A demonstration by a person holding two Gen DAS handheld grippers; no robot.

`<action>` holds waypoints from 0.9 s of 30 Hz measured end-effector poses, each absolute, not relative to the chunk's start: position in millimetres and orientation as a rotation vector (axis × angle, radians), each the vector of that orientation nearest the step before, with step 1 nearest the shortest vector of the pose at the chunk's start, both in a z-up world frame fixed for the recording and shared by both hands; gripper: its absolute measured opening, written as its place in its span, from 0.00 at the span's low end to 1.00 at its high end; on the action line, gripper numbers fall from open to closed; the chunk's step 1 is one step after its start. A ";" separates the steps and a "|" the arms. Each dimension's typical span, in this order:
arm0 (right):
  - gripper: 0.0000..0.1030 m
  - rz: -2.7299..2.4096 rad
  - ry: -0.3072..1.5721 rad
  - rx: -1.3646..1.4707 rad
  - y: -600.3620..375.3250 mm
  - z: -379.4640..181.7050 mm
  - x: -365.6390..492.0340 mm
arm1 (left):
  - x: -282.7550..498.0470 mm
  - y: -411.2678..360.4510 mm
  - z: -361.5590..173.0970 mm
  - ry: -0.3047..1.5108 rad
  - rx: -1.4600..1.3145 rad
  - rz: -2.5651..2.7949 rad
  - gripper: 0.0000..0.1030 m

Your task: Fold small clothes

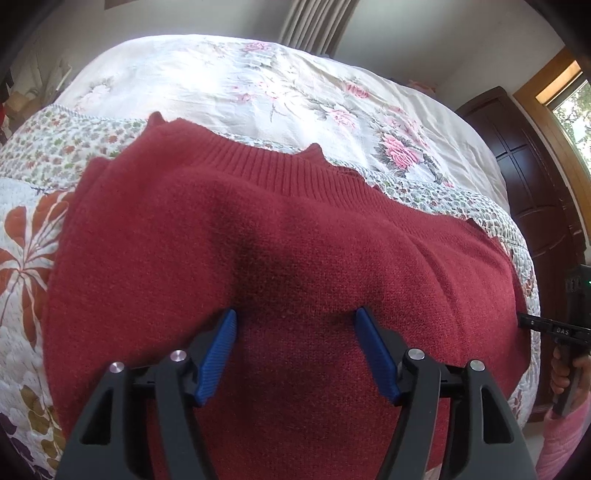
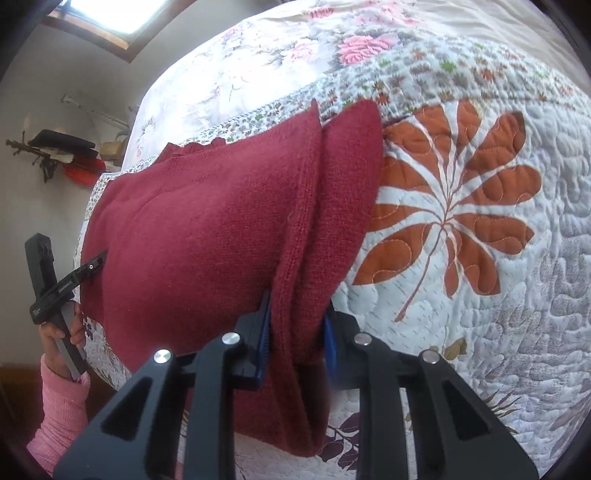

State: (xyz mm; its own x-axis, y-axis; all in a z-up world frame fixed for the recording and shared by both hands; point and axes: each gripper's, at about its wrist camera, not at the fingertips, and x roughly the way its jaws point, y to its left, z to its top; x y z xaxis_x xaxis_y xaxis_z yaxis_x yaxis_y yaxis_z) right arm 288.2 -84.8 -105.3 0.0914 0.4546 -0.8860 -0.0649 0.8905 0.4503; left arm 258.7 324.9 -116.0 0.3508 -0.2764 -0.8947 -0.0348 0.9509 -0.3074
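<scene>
- Nearest in the left wrist view, the left gripper [image 1: 295, 325] has its blue fingers [image 1: 218, 354] spread wide, tips resting on the flat top of the red sweater [image 1: 280, 236]; nothing is between them.
- Close in the right wrist view, the right gripper [image 2: 297, 314] is pressed together on a thick folded edge of the red sweater [image 2: 207, 229], and the knit bunches between its blue pads [image 2: 264, 325].
- From this grip the sweater edge rises as a double fold, and the rest lies on the bed quilt [image 2: 461, 295].
- To the right of the fold the quilt is bare, with a large orange leaf print [image 2: 454, 206], so there is open room on that side.
- At the left edge of the same view, a hand [image 2: 61, 332] in a pink sleeve [image 2: 62, 410] holds the other gripper's handle, at the side edge of the sweater.
- Farther away, the ribbed edge [image 1: 258, 155] of the sweater lies near the quilt border.
- Beyond it a floral sheet [image 1: 258, 85] covers the bed.
- Farthest, a dark wooden door [image 1: 532, 184] and a curtain [image 1: 317, 22] stand by the wall.
</scene>
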 end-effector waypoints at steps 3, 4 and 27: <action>0.23 0.399 1.440 0.372 -89.6 -108.9 288.2 | 259.2 323.8 -116.7 1.206 -0.287 -0.159 0.67; 0.23 0.400 1.440 0.379 -91.0 -109.0 287.9 | 259.7 323.7 -116.9 1.206 -0.285 -0.159 0.67; 0.19 0.543 1.331 0.252 12.8 15.9 311.2 | 210.3 379.8 -61.9 1.097 -0.323 -0.198 0.68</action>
